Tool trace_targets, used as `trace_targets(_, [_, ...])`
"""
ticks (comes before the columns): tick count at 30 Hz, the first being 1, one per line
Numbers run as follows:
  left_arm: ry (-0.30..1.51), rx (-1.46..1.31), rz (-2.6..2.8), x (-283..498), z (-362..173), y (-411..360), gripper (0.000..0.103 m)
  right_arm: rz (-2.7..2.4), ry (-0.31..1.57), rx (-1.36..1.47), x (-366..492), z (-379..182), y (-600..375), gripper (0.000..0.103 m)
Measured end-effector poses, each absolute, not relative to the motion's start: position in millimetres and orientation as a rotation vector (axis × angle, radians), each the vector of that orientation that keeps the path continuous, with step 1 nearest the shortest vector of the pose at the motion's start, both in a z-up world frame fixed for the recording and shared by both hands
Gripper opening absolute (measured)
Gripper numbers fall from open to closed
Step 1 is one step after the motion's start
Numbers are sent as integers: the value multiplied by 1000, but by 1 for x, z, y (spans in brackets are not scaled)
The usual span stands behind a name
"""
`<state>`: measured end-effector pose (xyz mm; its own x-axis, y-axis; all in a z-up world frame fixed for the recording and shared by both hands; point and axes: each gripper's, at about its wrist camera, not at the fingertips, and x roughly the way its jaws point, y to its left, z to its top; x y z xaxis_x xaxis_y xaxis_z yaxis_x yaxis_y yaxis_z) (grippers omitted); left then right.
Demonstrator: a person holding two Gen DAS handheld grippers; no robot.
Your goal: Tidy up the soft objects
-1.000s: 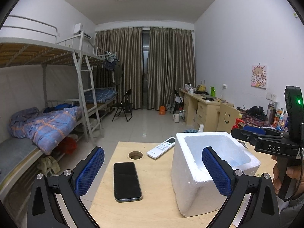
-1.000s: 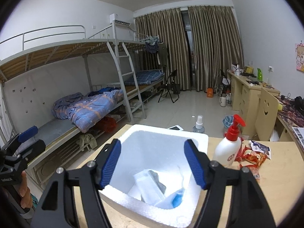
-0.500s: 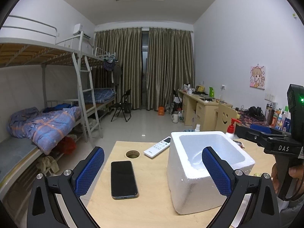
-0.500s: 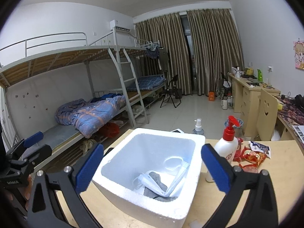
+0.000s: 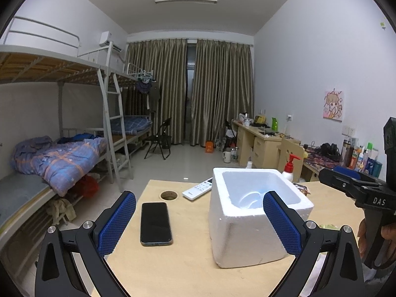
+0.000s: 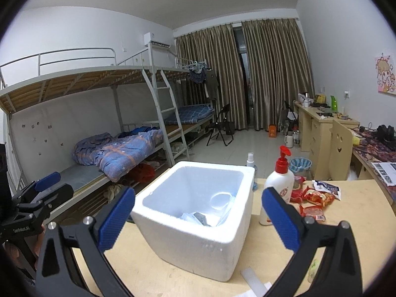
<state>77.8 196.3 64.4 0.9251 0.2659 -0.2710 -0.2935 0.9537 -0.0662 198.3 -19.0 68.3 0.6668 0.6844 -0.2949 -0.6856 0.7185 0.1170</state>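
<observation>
White foam box [image 6: 198, 220]: soft packs inside, on the table [image 5: 188, 267].
Left gripper [image 5: 199, 219]: fingers apart, empty.
Right gripper [image 6: 198, 219]: fingers apart, empty.

On my wooden bench [image 5: 188, 267], ahead of my left tool [image 5: 199, 224]: a phone [image 5: 156, 223], remote [image 5: 198, 192], foam box [image 5: 247, 227], pump bottle [image 6: 278, 188] and snack packets [image 6: 316, 198].
</observation>
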Motion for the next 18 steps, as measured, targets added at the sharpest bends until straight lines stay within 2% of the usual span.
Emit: trace_targets(18, [209,-88,216,19,70,123,103,716,244,4,130,72,-77,103])
